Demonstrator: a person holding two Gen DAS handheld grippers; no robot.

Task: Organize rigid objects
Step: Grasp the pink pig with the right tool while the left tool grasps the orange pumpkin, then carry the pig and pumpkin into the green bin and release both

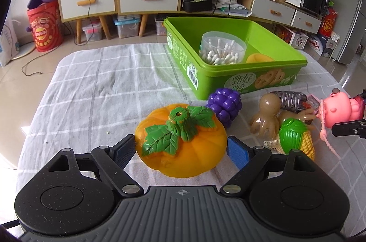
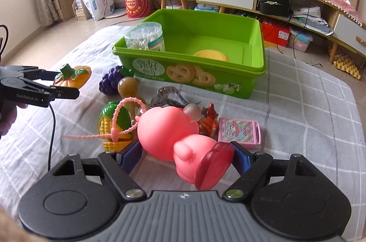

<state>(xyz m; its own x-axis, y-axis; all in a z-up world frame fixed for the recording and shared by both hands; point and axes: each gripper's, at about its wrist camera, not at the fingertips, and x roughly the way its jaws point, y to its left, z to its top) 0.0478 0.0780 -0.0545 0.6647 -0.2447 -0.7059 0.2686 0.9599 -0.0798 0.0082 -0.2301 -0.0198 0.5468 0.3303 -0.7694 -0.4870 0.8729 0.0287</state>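
Left wrist: fingers point(image 1: 180, 149) wide astride glossy ribbed pumpkin point(image 1: 180, 143) | right fingers point(image 2: 186, 156) clamp smooth pink pig point(image 2: 169, 134)

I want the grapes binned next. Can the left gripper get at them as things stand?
Probably not directly: the left gripper straddles the pumpkin, which sits between it and the grapes.

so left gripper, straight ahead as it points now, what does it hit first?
The left gripper already has the toy pumpkin between its open fingers, so it meets that first. Beyond it sit the purple grapes; depth unclear.
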